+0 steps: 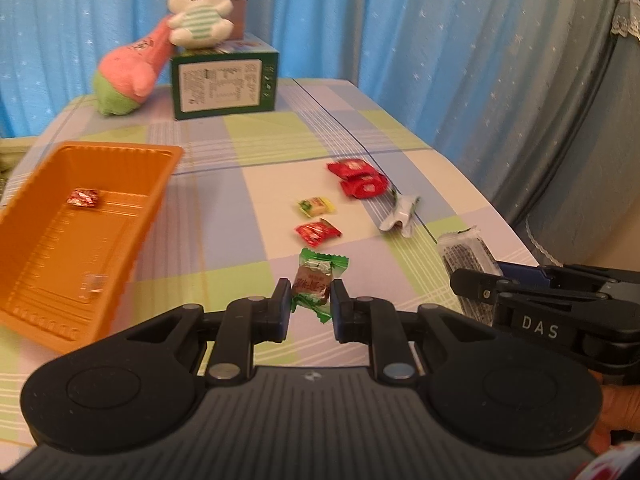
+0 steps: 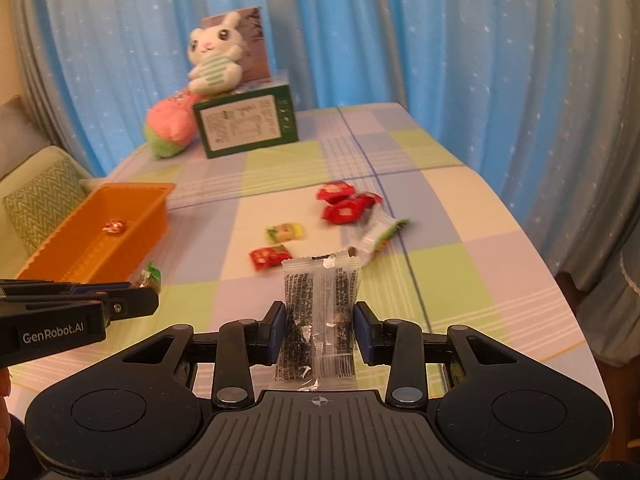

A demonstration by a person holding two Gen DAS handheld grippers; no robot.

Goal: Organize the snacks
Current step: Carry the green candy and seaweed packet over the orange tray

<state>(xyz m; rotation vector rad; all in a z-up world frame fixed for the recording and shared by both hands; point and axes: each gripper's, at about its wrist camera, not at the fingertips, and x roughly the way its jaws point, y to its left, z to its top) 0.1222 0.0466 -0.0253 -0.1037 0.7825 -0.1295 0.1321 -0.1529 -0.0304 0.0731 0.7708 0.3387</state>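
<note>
Checked cloth [image 1: 248, 184] before blue curtains [image 1: 360, 20]; left jaws grip green candy [image 1: 314, 282], right a clear packet [image 2: 320, 312].

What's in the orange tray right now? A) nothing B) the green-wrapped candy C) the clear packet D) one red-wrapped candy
D: a single red-wrapped candy lies in the orange tray; the green-wrapped candy is in the left tool, the clear packet in the right tool.

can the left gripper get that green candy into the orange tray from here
Probably yes. The left gripper is shut on the green candy, and the orange tray sits open-topped on its left, with only bare tablecloth between.
</note>
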